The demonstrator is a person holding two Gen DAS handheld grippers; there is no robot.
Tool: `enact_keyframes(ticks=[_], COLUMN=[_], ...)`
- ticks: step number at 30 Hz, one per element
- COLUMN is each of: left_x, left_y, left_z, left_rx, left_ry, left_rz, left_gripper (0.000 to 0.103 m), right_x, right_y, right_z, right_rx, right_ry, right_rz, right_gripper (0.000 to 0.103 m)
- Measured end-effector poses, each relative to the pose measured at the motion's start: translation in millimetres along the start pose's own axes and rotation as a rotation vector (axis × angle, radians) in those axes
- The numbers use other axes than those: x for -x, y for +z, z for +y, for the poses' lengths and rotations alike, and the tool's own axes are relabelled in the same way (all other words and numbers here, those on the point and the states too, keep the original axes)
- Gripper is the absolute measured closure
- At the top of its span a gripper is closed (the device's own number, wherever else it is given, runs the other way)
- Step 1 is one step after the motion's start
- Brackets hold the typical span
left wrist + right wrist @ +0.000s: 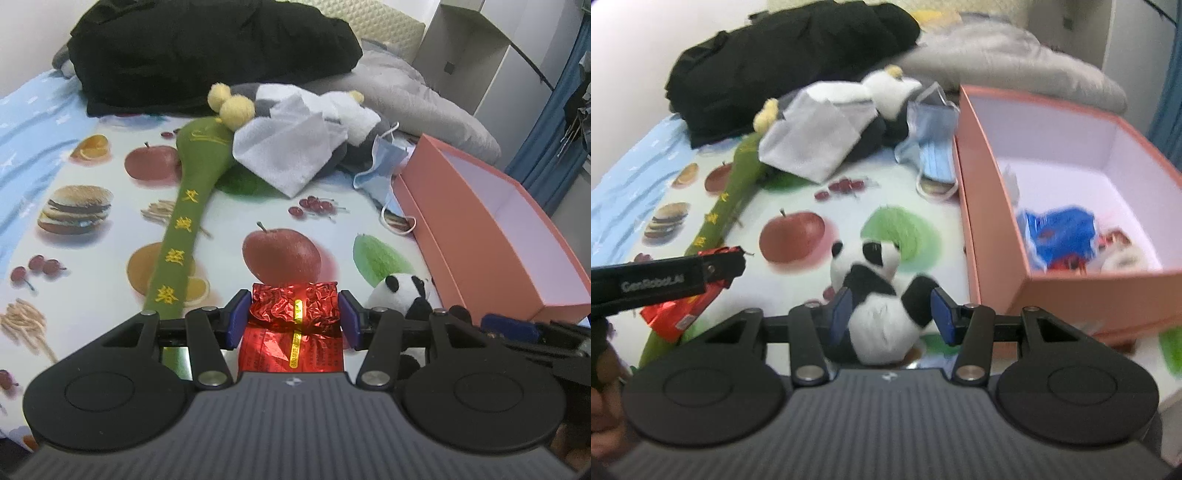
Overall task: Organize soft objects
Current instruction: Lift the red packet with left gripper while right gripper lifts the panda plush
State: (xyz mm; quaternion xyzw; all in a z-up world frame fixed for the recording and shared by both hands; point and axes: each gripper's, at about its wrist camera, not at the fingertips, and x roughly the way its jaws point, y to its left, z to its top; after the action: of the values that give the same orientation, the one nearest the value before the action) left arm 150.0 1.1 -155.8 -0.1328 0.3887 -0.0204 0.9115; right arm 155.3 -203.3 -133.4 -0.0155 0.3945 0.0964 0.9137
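The fruit-print sheet (110, 110) carries a black garment (207, 51) at the far end. The pink box (993, 236) stands open at right, near the panda, with blue and red items inside. A green plush mallet (184, 221) lies left. The left gripper (295, 317) is clamped on a red foil packet (291, 306). The right gripper (892, 312) holds the panda plush (882, 295) between its pads.
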Motion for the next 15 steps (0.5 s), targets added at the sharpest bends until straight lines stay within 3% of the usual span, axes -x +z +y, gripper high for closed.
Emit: enact_keyframes(ticks=[4,10,15], left_x=[10,19,23], left_y=[0,-1,-1], left_z=[1,0,-1], left_rx=[0.000,0.000,-0.004], left_ry=[0.005,0.006,0.009], left_rz=[-0.006,-0.009,-0.014], left_gripper=[0.046,0.046,0.046], right_x=[-8,-31,-50], right_y=[13,18,7], right_z=[2,7,14], right_rx=[0.066,0.095,0.144], right_ry=[0.021,0.106,0.028], right_rz=[-0.011,0.061,0.125], right_gripper=[0.054,0.057,0.060])
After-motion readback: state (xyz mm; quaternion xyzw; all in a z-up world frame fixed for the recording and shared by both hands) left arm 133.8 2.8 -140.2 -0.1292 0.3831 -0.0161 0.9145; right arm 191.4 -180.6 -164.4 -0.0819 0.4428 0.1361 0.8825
